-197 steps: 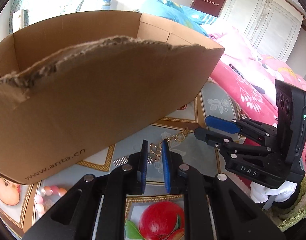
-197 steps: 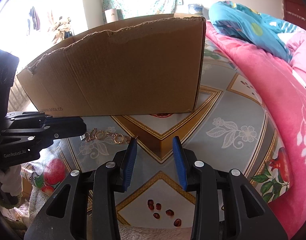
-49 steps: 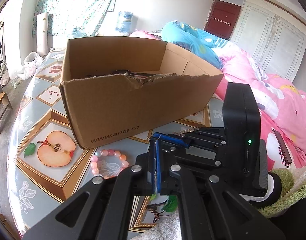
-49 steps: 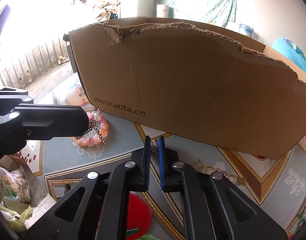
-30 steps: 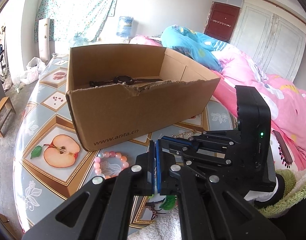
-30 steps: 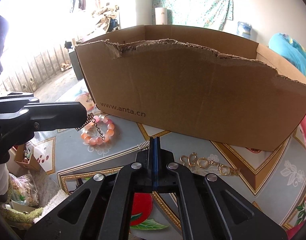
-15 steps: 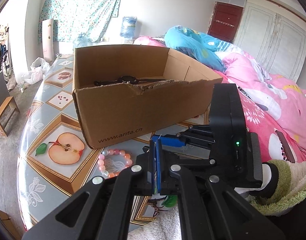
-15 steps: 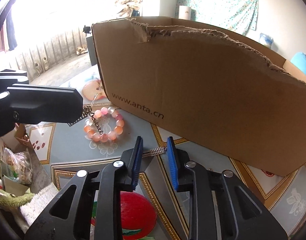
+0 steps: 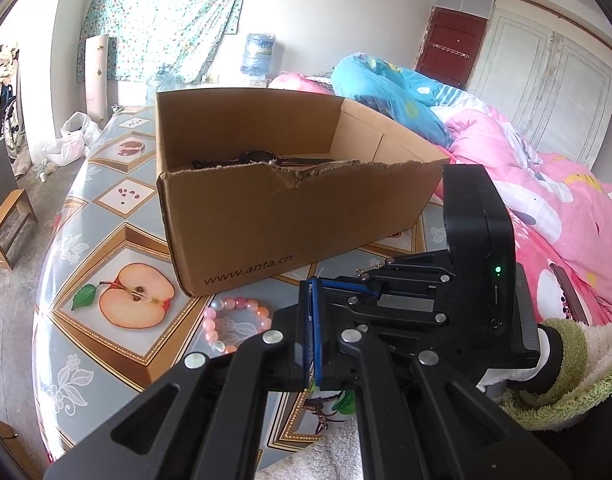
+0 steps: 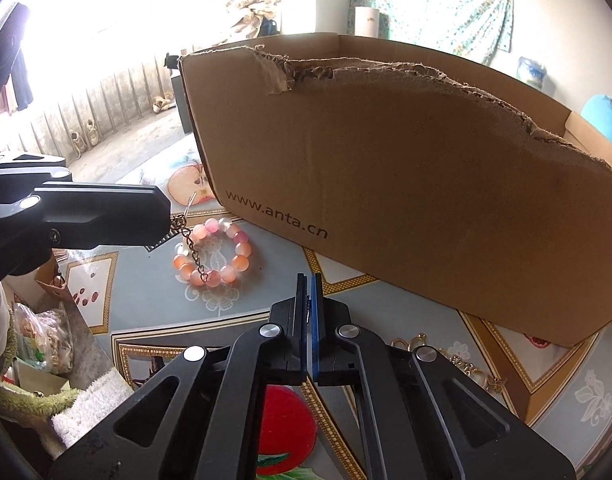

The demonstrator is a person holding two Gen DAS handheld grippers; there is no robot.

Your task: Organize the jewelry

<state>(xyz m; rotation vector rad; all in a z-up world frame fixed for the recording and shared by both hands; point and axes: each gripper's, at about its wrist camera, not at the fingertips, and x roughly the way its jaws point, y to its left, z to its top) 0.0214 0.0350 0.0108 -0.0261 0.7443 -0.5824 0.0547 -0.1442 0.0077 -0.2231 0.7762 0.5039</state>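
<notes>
Bedroom: floral curtain (image 9: 162,20), water jug (image 9: 258,54), pink quilt (image 9: 545,200) on the bed to the right, fruit-print worktop (image 9: 106,248) in front. Left wrist view: cardboard box (image 9: 290,224) printed "www.anta.cn" sits on the worktop, front edge torn, a dark watch (image 9: 258,157) lying inside. Pink bead bracelet (image 9: 236,322) lies on the worktop just in front of the box's near corner. Left gripper (image 9: 310,292) fingers are pressed together; what they hold is hidden from this camera. Right gripper (image 9: 317,282) comes in from the right, its tip just beside the left tip. Right wrist view: the box (image 10: 405,184) fills the frame. Left gripper (image 10: 164,224) enters from the left, clenched on a bronze chain (image 10: 192,246) that hangs from its tip and dangles over the bead bracelet (image 10: 214,252). Right gripper (image 10: 307,280) fingers are closed flush, blue pad against black; nothing shows between them, so cannot tell whether they pinch anything. Gold link jewelry (image 10: 461,360) lies on the worktop (image 10: 154,300) at lower right, near the box's base, partly hidden behind the right gripper's arm.
</notes>
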